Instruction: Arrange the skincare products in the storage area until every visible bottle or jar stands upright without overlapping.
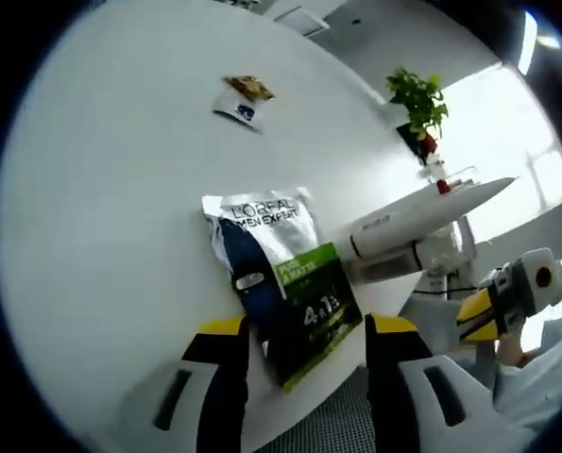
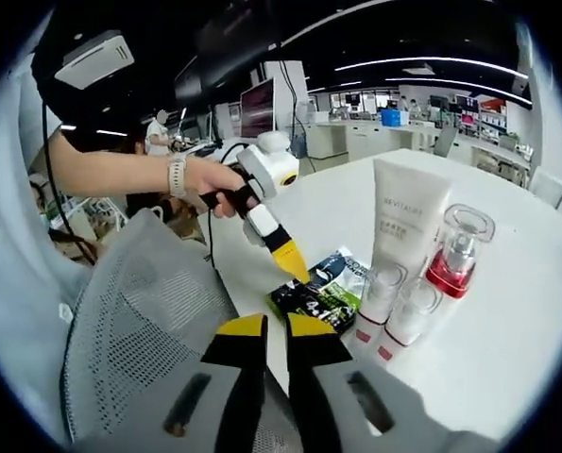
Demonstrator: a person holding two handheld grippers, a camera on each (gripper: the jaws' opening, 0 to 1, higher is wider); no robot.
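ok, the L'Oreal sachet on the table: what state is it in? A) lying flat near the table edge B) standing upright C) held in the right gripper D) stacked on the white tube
A: the sachet lies flat on the white table near its edge, just ahead of the open left gripper, and apart from the tube.

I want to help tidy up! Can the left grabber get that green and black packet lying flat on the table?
Probably yes. The left gripper is open, its jaws either side of the packet, nothing between.
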